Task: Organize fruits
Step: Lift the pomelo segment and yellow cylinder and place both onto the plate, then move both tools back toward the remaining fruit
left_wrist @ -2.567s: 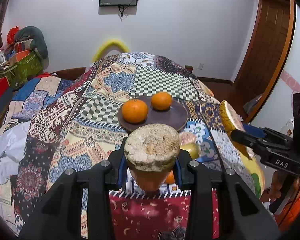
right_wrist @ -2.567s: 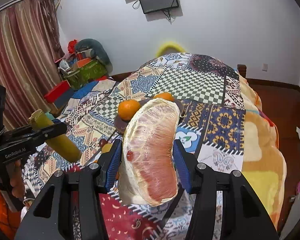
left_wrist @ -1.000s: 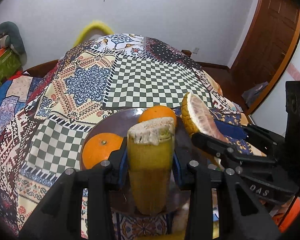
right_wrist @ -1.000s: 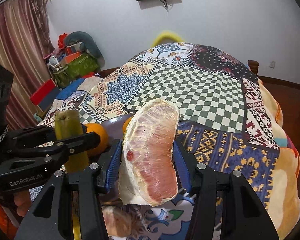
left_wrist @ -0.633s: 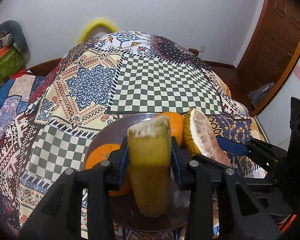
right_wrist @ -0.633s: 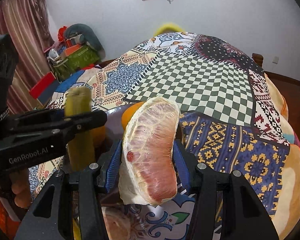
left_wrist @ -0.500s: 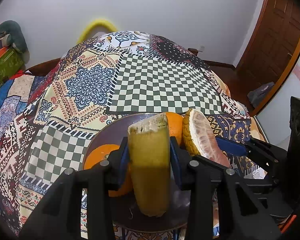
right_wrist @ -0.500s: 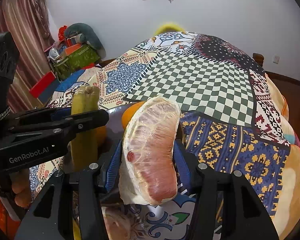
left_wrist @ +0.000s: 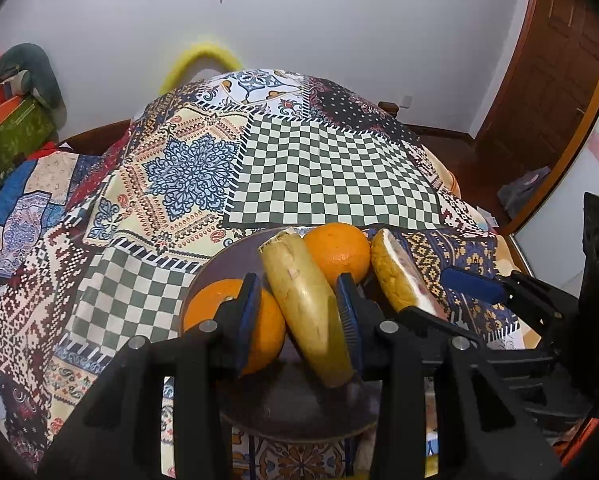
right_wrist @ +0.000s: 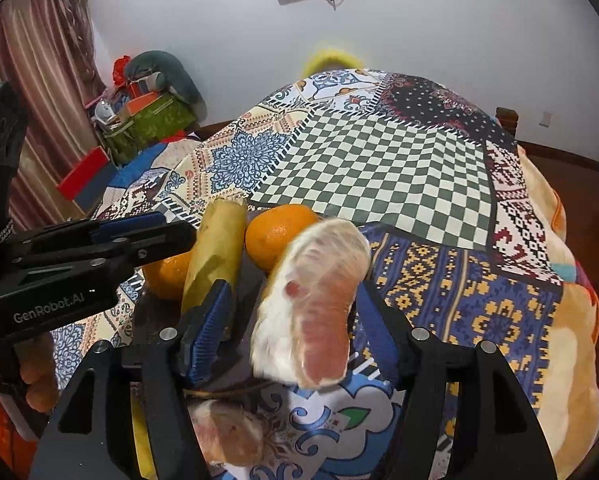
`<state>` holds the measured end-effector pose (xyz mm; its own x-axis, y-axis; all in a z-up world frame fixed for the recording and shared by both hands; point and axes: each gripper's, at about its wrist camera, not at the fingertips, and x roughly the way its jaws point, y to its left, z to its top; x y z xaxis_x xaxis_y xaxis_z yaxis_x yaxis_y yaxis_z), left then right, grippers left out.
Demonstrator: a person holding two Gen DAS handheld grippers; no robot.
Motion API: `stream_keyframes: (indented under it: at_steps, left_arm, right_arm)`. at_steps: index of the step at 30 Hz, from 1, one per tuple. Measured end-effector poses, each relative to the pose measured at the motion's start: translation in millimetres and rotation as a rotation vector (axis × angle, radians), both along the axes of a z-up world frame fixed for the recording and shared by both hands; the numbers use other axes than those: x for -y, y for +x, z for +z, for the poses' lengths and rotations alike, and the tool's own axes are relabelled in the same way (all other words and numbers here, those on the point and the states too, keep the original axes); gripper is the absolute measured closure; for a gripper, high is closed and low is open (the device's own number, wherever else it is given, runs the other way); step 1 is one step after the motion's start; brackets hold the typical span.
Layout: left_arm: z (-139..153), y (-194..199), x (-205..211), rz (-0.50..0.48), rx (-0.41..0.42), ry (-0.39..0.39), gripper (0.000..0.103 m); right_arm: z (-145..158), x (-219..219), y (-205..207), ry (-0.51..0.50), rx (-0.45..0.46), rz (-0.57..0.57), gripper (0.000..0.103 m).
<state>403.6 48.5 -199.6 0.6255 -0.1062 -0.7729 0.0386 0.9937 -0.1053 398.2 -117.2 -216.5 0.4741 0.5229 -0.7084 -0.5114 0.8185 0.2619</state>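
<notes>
Left gripper (left_wrist: 299,312) fingers apart, yellow-green sugarcane stalk piece (left_wrist: 305,308) leaning loose between them over dark round plate (left_wrist: 227,264); right gripper (right_wrist: 295,320) fingers apart around pink pomelo wedge (right_wrist: 311,300).

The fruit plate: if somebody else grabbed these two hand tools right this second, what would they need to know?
Left gripper: open, with the yellow stalk piece leaning tilted between its fingers on the dark plate.
Right gripper: open around the pomelo wedge, which is blurred at the plate's right edge; whether it has landed is unclear.
Done: two oranges and the stalk are on the plate.
Left: settle the wedge, back both grippers out, fetch the other pomelo piece from the cloth.
</notes>
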Motion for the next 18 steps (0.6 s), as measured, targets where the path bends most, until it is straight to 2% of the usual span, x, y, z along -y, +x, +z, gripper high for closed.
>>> stream_keyframes:
  at_steps: [12,18]
  left_arm:
    - [29.3,-50.7,-9.8,0.018,0.032,0.021,0.064]
    - [36.7,-82.5,-10.9,0.023,0.041,0.046,0.056]
  right_arm:
    - [25.4,14.5,-31.2,-0.008,0.044,-0.004,0.042]
    - [34.1,21.4,-55.9,-0.008,0.058,-0.004,0.04]
